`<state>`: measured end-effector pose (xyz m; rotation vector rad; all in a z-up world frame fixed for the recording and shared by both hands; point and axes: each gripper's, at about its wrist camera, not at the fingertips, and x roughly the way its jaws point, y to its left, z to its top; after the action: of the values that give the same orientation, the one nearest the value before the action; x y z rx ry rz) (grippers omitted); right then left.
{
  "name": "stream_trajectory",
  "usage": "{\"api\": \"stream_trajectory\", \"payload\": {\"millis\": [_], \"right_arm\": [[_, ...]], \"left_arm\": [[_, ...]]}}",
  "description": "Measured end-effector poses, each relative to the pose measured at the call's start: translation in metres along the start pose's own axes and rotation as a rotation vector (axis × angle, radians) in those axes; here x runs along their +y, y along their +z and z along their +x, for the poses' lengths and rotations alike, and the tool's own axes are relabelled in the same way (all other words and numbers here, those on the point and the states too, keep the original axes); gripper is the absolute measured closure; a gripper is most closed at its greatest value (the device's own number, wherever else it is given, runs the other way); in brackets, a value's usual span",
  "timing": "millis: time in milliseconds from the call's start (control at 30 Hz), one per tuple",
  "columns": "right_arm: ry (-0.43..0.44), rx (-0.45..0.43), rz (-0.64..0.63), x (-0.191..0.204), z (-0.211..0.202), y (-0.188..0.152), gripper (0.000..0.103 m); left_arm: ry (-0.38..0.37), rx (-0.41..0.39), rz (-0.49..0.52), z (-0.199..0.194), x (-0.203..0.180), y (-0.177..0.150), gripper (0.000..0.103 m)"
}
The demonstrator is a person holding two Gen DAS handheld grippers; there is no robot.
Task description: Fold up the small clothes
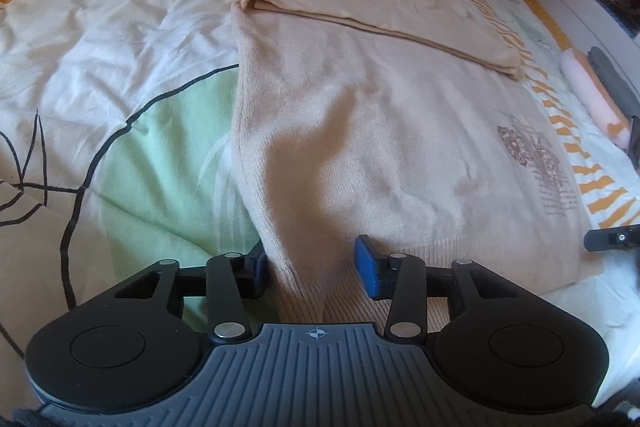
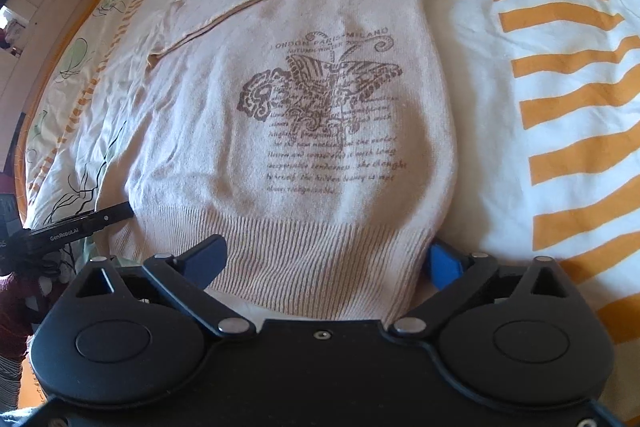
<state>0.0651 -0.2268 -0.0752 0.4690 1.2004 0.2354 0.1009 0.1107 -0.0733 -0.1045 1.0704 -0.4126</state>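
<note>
Sweater (image 2: 296, 131) hem is straddled by both tongs. Left tongs (image 1: 312, 267) are seen partly open, right tongs (image 2: 326, 261) spread wide; nothing is gripped by either (ribbed hem merely lies between the pads). Sleeves have been laid across the chest, presumably so the body can be folded upward. Beyond, the garment is spread flat on the bed (image 2: 520, 27).
</note>
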Motion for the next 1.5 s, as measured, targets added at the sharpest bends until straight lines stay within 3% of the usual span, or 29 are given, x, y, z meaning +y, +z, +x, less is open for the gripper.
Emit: {"api": "stream_trajectory", "payload": {"millis": [133,333,567,700,867,1100,1133,1200,1233,1267,1300,1333,1500], "right_arm": [[0.002,-0.001,0.01,-0.001,0.005,0.004,0.0],[0.025,-0.027,0.029,-0.004,0.007,0.007,0.0],[0.005,-0.039,-0.015,0.002,0.013,0.009,0.0],[0.037,-0.025,0.009,-0.001,0.004,0.007,0.002],[0.021,-0.011,0.053,-0.004,-0.011,-0.002,0.024],[-0.01,-0.021,0.05,-0.007,-0.023,-0.012,0.044],[-0.012,-0.022,0.05,-0.007,-0.022,-0.012,0.048],[0.007,-0.012,0.064,-0.01,-0.019,-0.013,0.067],[0.02,-0.009,0.072,-0.011,-0.018,-0.013,0.08],[0.029,-0.011,0.076,-0.011,-0.017,-0.013,0.086],[0.036,-0.017,0.074,-0.011,-0.019,-0.014,0.086],[0.052,-0.026,0.068,-0.01,-0.021,-0.014,0.088],[0.156,-0.104,0.046,-0.005,-0.034,-0.012,0.091]], "left_arm": [[-0.043,-0.002,0.017,0.003,-0.004,-0.001,0.034],[-0.074,0.013,0.055,0.011,-0.014,0.001,0.008],[-0.054,0.024,0.089,0.013,-0.02,0.0,0.009],[-0.023,0.034,0.078,0.005,-0.021,0.0,0.022],[-0.036,0.044,0.028,-0.007,-0.014,-0.005,0.028],[-0.03,0.04,-0.033,-0.015,-0.005,-0.008,0.045],[-0.027,0.04,-0.044,-0.015,-0.004,-0.008,0.052],[-0.024,0.041,-0.068,-0.016,-0.001,-0.007,0.06],[-0.025,0.037,-0.08,-0.016,0.001,-0.008,0.07],[-0.034,0.036,-0.095,-0.017,0.003,-0.008,0.079],[-0.053,0.036,-0.115,-0.017,0.006,-0.008,0.095],[-0.076,0.034,-0.142,-0.017,0.01,-0.009,0.098],[-0.123,-0.052,-0.184,-0.031,0.013,-0.005,0.099]]}}
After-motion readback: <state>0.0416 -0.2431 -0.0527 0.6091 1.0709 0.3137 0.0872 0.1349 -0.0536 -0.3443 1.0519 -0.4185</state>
